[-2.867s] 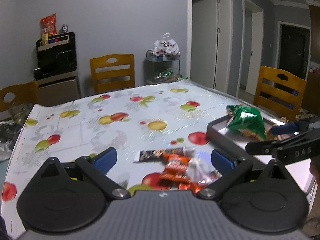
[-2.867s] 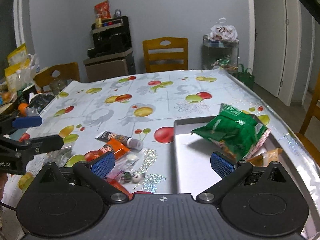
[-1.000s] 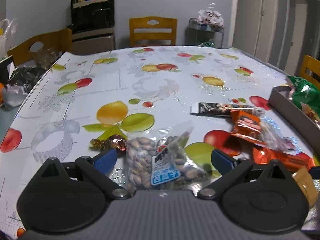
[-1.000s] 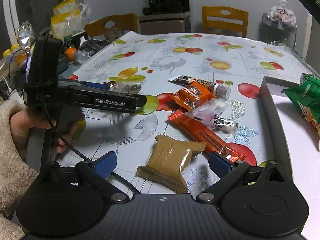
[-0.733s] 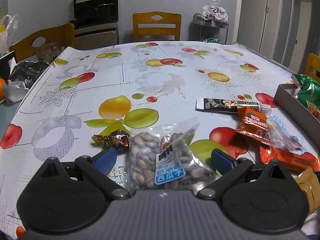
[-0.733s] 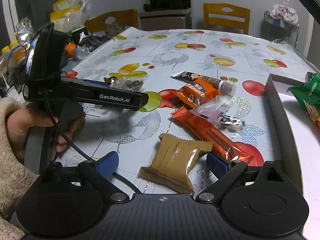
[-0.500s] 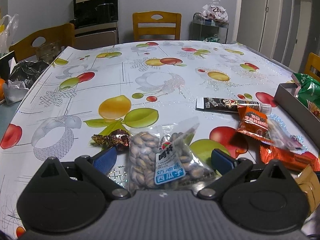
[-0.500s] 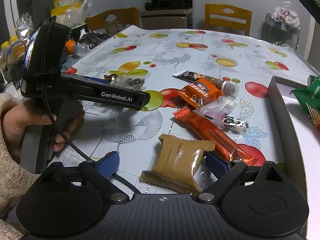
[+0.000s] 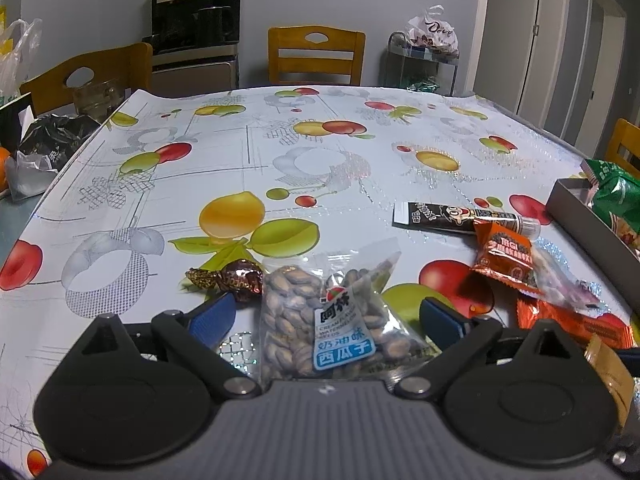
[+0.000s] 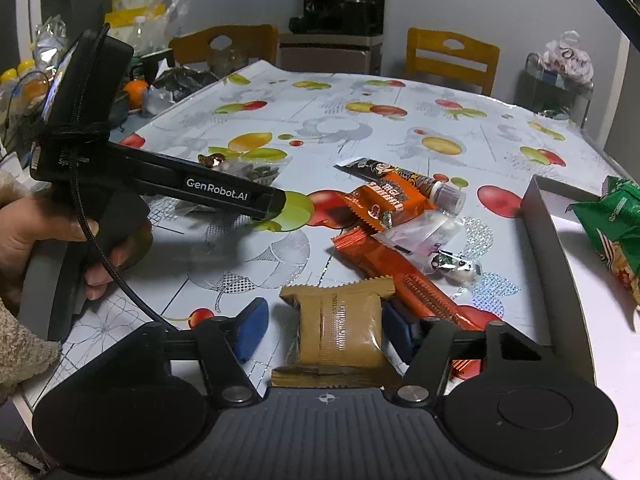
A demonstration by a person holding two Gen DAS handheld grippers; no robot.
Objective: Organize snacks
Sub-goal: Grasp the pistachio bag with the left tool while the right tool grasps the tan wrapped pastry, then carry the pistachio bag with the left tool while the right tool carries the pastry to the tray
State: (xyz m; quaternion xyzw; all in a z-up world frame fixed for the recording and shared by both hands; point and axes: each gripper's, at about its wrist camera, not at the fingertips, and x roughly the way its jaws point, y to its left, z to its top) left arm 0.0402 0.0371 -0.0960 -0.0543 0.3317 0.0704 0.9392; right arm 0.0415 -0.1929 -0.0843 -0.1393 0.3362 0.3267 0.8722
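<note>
Your left gripper (image 9: 326, 316) sits low at the table's (image 9: 248, 160) near edge, jaws apart, straddling the clear bag of watermelon seeds (image 9: 332, 320) without touching it. Your right gripper (image 10: 326, 328) has jaws apart around the brown snack packet (image 10: 340, 332); right pad looks touching, left pad clear. The grey tray (image 10: 540, 240), by the table's right edge, holds a green bag (image 10: 616, 216).

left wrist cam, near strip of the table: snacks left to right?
foil-wrapped candy → bag of seeds → small orange packet → grey tray with the green bag
</note>
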